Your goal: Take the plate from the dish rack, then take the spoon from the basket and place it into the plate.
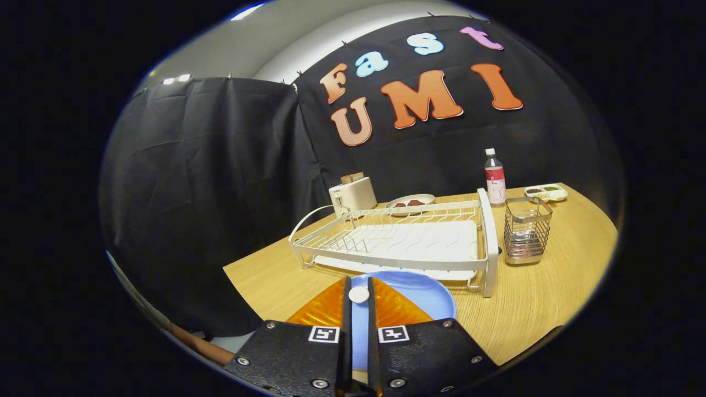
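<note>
Fingers closed on spoon above plate

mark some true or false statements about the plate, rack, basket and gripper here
1. The gripper is nearly shut on a small white piece, seemingly a spoon's handle end. True; the fingers stand close on either side of it, though its bowl is hidden.
2. The blue plate stands upright in the rack. False: it lies on the table in front of the rack, under the fingers.
3. The rack holds no dishes. True.
4. The wire basket sits between the rack and the toaster. False: it stands on the rack's other side, below the bottle; the toaster is behind the rack.
5. The bottle lies on its side. False: it stands upright.
</note>
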